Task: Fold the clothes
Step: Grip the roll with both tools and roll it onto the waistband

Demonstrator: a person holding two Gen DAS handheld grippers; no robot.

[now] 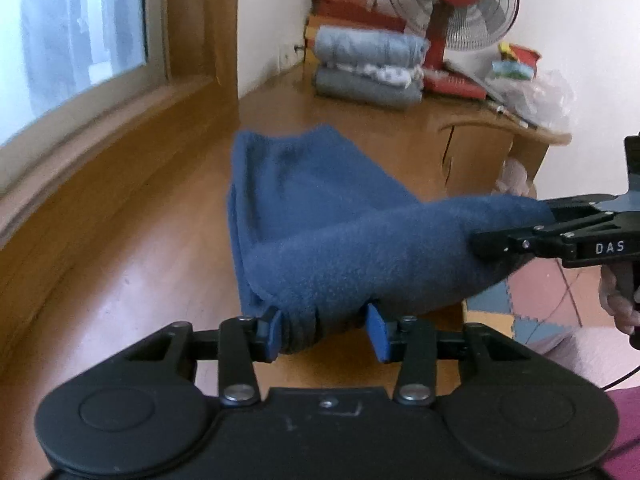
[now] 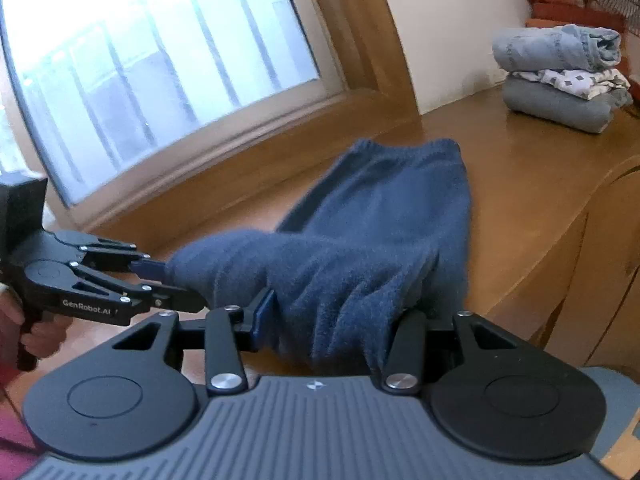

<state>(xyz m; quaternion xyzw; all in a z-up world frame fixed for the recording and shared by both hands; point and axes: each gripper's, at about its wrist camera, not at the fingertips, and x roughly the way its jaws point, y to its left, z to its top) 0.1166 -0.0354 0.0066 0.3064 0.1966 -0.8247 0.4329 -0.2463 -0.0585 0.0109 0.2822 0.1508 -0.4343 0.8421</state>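
A dark blue fleece garment (image 1: 332, 220) lies on the wooden table (image 1: 140, 280), its far end flat and its near end lifted off the surface. My left gripper (image 1: 325, 334) is shut on the near left corner, with bunched cloth between its blue pads. In the right wrist view the left gripper (image 2: 176, 284) pinches that same corner from the left. My right gripper (image 2: 336, 320) is shut on the garment's (image 2: 380, 220) other near corner; the cloth hides its right finger. In the left wrist view the right gripper (image 1: 516, 224) comes in from the right. The lifted edge hangs between the two.
A stack of folded clothes (image 1: 368, 68) sits at the far end of the table beside a red fan (image 1: 452, 4) and plastic-bag clutter (image 1: 536, 92). A window (image 1: 60, 32) runs along the left. The table's right edge drops to coloured floor mats (image 1: 532, 304).
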